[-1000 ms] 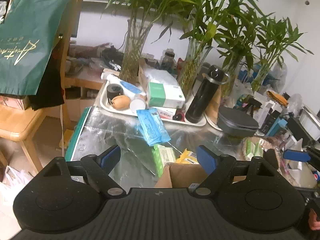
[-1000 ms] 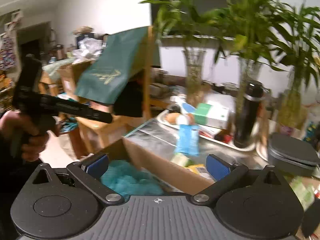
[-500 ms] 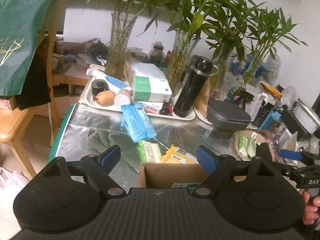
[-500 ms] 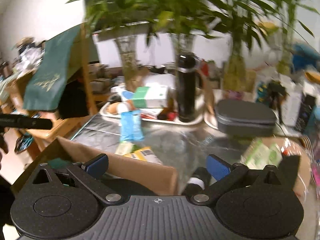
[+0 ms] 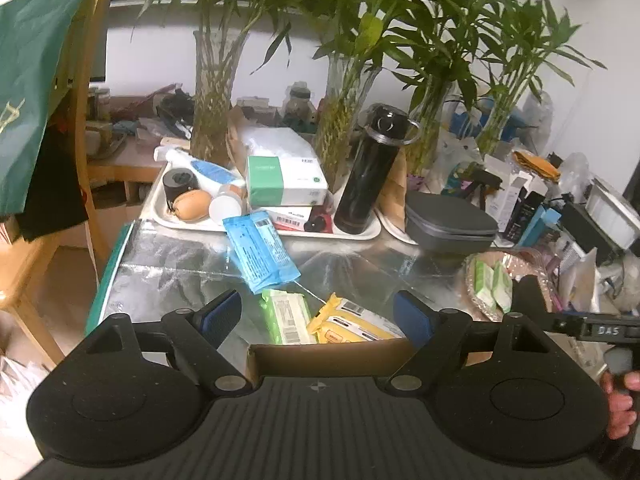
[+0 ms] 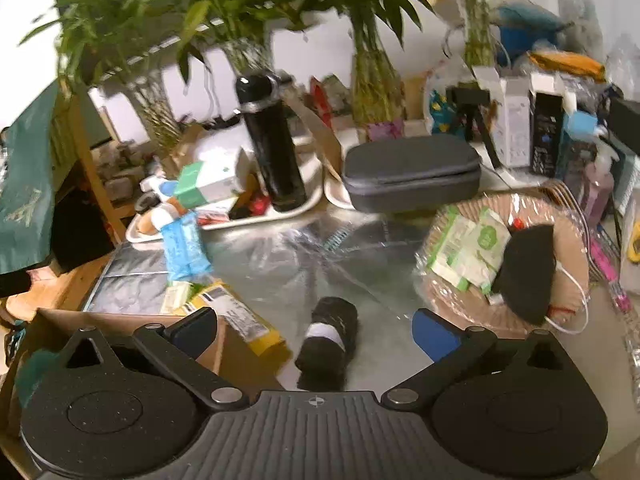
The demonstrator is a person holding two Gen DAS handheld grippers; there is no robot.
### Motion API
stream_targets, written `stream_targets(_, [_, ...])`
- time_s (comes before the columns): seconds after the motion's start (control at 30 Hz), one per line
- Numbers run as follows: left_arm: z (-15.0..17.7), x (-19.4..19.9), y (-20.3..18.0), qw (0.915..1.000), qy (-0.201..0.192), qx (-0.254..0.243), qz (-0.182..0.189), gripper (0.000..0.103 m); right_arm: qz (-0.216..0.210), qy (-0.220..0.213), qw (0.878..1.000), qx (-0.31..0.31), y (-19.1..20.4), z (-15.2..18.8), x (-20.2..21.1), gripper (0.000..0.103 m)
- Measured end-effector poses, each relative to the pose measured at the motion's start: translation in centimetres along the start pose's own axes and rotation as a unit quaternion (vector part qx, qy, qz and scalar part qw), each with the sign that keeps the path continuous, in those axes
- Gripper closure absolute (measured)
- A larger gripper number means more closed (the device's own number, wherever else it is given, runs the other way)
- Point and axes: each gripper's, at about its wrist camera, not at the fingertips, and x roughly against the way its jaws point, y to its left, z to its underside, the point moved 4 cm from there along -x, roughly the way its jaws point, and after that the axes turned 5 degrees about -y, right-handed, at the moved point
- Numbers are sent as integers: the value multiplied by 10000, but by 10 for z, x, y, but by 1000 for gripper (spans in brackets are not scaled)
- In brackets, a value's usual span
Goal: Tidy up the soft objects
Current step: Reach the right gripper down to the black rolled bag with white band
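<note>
Meanwhile, on a cluttered, foil-covered table (image 6: 360, 248), the right gripper (image 6: 316, 332) hangs with its jaws spread wide and nothing between the pads, a black rolled bundle with a white band (image 6: 328, 344) lying on the foil in the gap below them. Left of the bundle sits a yellow packet (image 6: 240, 312), resting against the rim of a cardboard box (image 6: 120, 320) at the table's near corner; something teal shows at the box's left edge, too little to identify. To the right, a plastic-wrapped basket (image 6: 500, 308) holds green-and-white packets (image 6: 468, 248) and a black mask (image 6: 524, 272). From the left wrist view, the left gripper (image 5: 318, 316) is likewise wide open and empty above the box's far rim, with a green packet (image 5: 286, 316) and the yellow one just beyond it and a blue wipes pack (image 5: 260, 252) farther on, overhanging a white tray (image 5: 360, 234). A tall black bottle (image 5: 370, 172) stands upright on that tray, near a grey zip case (image 5: 448, 220).
</note>
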Motion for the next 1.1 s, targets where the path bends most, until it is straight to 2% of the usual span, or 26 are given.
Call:
stream_targets(0.23, [-8,-13,7,9997,-92,-147,-192,19,84,91,9996,-271,-11,-9,-16,0])
stream_targets(0.33, [-13,-23,9,9997,-128,-169,-109,19,60,241,9986,-477,-17,-12,-27,0])
stream_targets(0.47, [-18,-40,13,9989,-101,-403,-236,19,81,577,9963,-628,-23,-12,-49,0])
stream_targets(0.67, [-25,-56,24,9991,-15,-323,-289,19,116,1004,9929,-627,-27,-13,-85,0])
stream_targets(0.87, [-28,-71,36,9982,130,-414,-407,19,111,1376,9892,-500,-24,-12,-117,11])
stream_targets(1.1, [-29,-77,44,9980,237,-407,-420,19,53,1836,9813,-572,-21,-8,-147,12])
